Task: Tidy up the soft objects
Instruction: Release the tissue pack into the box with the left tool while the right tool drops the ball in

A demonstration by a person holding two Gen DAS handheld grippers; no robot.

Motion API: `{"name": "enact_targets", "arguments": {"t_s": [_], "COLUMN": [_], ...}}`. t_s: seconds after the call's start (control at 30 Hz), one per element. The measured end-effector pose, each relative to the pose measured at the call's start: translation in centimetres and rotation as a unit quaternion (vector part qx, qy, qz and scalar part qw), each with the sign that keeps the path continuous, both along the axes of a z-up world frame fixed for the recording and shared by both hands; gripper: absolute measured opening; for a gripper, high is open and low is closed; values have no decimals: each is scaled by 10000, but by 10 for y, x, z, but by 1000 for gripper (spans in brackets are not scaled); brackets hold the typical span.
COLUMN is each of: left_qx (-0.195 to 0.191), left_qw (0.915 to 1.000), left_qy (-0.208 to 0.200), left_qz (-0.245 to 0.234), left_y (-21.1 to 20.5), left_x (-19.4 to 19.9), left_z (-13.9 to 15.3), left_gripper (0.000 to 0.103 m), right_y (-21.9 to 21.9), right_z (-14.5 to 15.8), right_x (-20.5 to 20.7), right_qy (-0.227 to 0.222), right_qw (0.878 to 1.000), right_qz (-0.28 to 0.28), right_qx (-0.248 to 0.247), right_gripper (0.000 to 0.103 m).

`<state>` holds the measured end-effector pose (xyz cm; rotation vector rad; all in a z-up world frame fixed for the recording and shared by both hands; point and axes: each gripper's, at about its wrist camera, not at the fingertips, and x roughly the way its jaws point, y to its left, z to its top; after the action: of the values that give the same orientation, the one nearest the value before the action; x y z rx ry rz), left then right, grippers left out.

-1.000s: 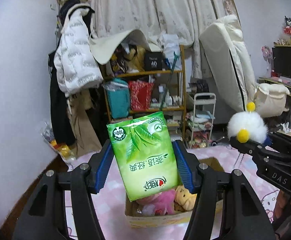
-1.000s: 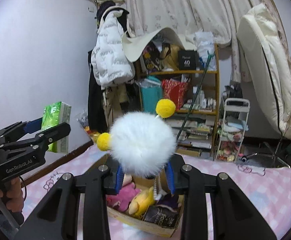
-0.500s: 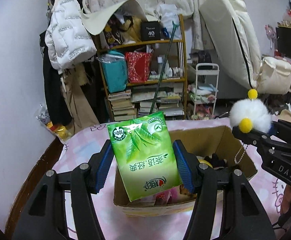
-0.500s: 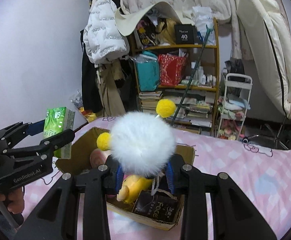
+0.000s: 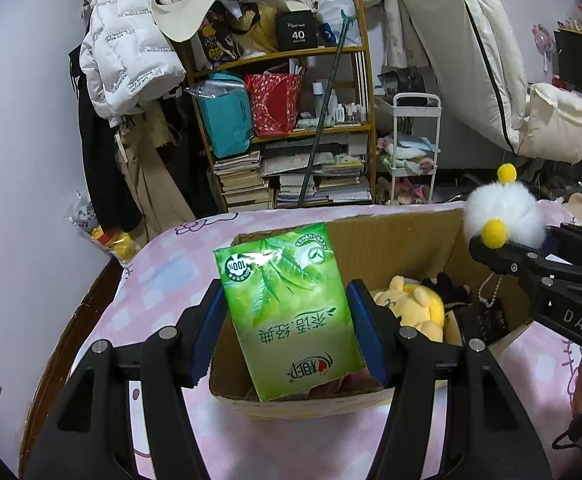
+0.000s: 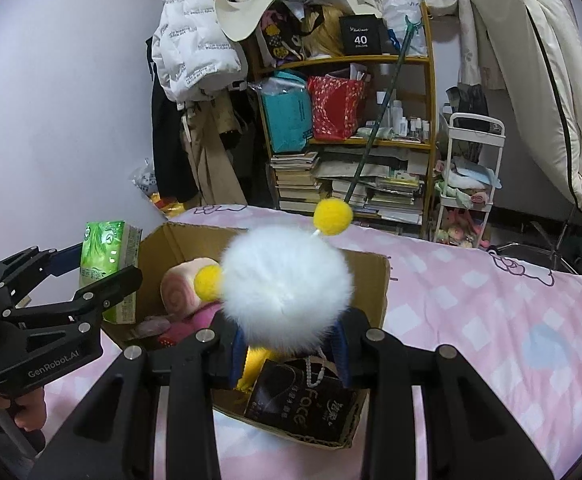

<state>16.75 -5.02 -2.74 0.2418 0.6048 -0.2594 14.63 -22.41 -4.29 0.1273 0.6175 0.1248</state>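
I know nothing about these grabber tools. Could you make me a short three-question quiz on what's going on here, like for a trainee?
1. True or false: the left gripper is clamped on a green tissue pack.
2. What does the right gripper hold? A) a book B) a white pompom with yellow balls C) nothing
3. Name the container on the pink bedspread below both grippers.

Key
1. True; its blue pads press both sides of the pack.
2. B; a bead chain hangs beneath it.
3. An open cardboard box, already holding a yellow plush toy, a pink swirl plush and a dark packet.
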Motion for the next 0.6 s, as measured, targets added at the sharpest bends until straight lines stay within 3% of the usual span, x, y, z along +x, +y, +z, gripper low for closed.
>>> {"name": "enact_targets", "arguments": {"t_s": [0.47, 0.6], "left_qx": [77, 101], "left_qw": [10000, 9999], "left_qy": [37, -16], "left_qz": [-21, -21], "left_y": [2, 1], "left_x": [-1, -2], "left_z": [0, 3], "left_gripper": [62, 73], "right_y": [5, 5], "right_z": [-6, -6], "right_x": [-1, -1], "right_qy": [134, 140], "right_qw": [9999, 9999], "right_qz": [33, 35], "right_qx": [-35, -49], "right_gripper": [37, 38]}}
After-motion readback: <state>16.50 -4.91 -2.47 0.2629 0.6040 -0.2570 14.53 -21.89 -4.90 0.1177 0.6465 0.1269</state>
